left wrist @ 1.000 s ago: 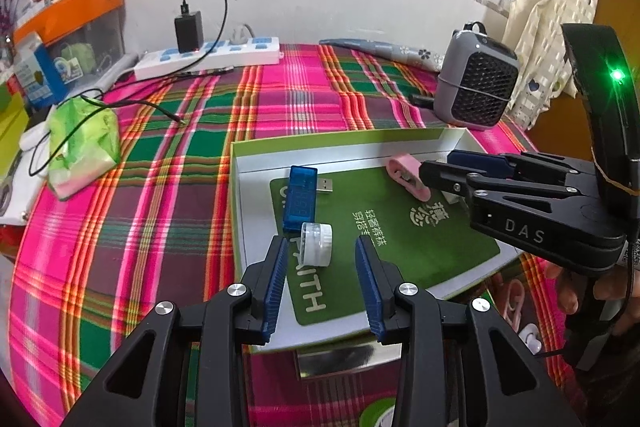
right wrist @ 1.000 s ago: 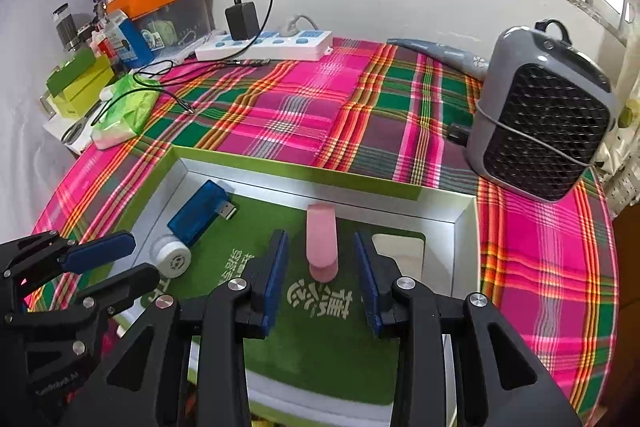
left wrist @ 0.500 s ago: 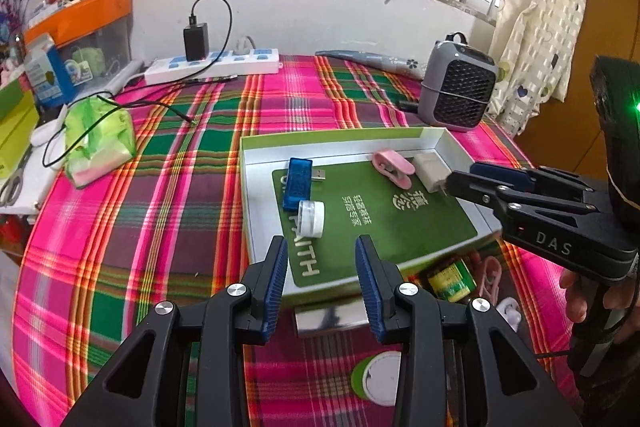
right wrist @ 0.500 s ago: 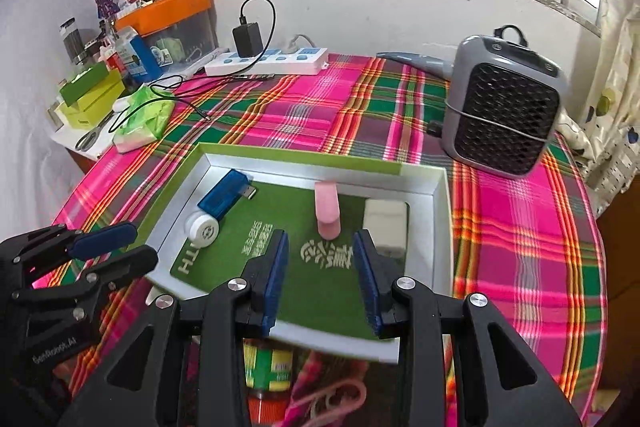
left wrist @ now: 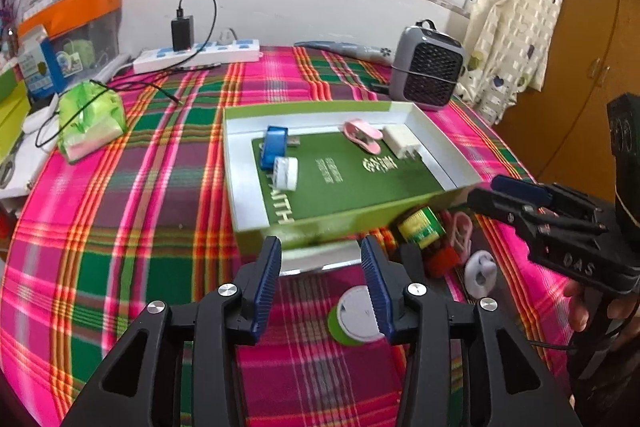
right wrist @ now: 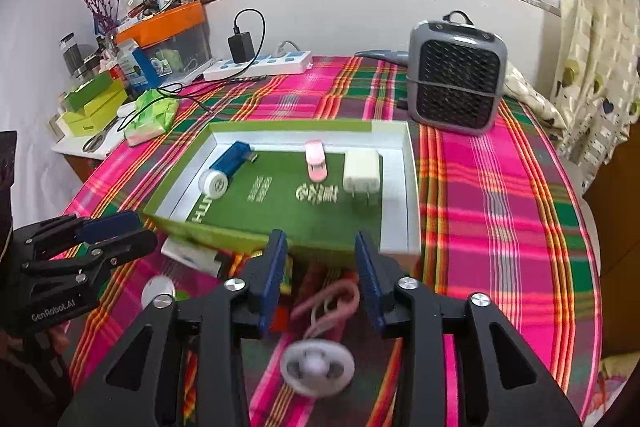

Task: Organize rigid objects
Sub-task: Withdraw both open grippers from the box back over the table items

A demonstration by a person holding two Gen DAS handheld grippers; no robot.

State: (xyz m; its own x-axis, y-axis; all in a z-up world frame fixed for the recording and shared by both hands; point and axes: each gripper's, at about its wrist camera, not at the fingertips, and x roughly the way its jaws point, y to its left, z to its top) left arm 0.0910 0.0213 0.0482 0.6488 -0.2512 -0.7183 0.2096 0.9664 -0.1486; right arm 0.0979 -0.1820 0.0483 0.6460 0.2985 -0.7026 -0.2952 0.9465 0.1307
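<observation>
Hovering level, both grippers (left wrist: 322, 281) (right wrist: 320, 277) gape before the tray (left wrist: 236, 187).

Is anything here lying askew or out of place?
Yes. The green box sits tilted, its near edge propped on loose items: a green-labelled bottle and a pink clip poke out beneath it. Inside, the small white jar lies on its side.

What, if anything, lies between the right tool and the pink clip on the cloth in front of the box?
Nothing visible. The open right tool hangs just above the pink clip, with no object between them.
</observation>
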